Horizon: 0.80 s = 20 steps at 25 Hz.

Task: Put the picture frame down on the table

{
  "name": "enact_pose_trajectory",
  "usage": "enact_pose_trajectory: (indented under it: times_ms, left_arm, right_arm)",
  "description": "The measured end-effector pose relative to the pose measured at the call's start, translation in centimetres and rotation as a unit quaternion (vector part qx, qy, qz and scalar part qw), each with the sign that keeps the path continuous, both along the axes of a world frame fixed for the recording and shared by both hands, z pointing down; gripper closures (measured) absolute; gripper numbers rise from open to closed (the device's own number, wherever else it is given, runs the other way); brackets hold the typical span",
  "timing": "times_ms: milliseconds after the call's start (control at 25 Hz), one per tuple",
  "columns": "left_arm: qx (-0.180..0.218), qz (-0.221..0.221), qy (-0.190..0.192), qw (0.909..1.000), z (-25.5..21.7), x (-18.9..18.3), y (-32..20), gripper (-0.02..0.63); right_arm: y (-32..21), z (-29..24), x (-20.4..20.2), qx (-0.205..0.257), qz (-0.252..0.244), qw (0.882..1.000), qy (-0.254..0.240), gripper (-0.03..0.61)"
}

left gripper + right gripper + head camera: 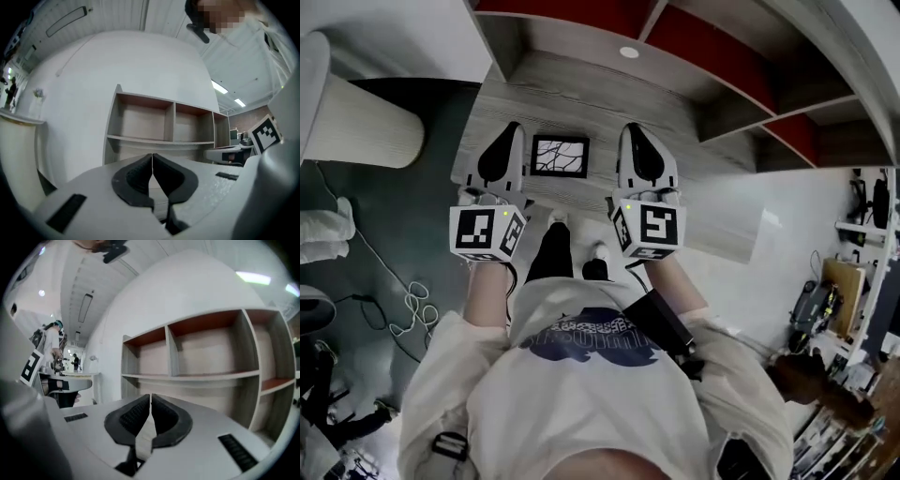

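A small black picture frame with a white, black-lined picture rests on the grey wooden table, between my two grippers. I cannot tell whether it lies flat or leans. My left gripper hovers just left of it, its pads pressed together on nothing. Just right of the frame, my right gripper is shut and empty too. The frame is out of sight in both gripper views. The left gripper and the right gripper each show closed jaws aimed at an open shelf unit.
The shelf unit with red-backed compartments rises behind and to the right of the table. A pale ribbed cylinder lies at the left. White cables trail on the dark floor. People stand far off at a counter.
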<state>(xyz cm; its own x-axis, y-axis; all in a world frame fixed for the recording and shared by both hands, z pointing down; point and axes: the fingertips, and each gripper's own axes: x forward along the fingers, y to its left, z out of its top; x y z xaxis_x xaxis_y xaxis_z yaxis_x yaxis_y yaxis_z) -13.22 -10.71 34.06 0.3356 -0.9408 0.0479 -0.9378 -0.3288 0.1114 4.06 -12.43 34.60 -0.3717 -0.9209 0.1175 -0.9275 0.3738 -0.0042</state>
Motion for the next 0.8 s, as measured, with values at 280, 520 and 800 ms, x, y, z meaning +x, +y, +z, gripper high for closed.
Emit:
enact_pose_trajectory:
  times_ms: [280,520,800]
  left_arm:
    - [0.076,-0.022,-0.059,0.9951,-2.7,0.5,1.8,0.604]
    - [0.108,-0.033,-0.079,0.9904,-4.4,1.3,2.5,0.604]
    - [0.106,-0.039,-0.079,0.9904,-4.1,1.8,2.8,0.604]
  right_arm:
    - [2.8,-3.5,-0.8,0.125,0.008,0.992,0.024,0.568]
    - [3.6,-4.3,-0.4,0.136,0.005,0.99,0.023,0.568]
    - [4.4,-5.0,-1.1,0.158,-0.008,0.987,0.011,0.572]
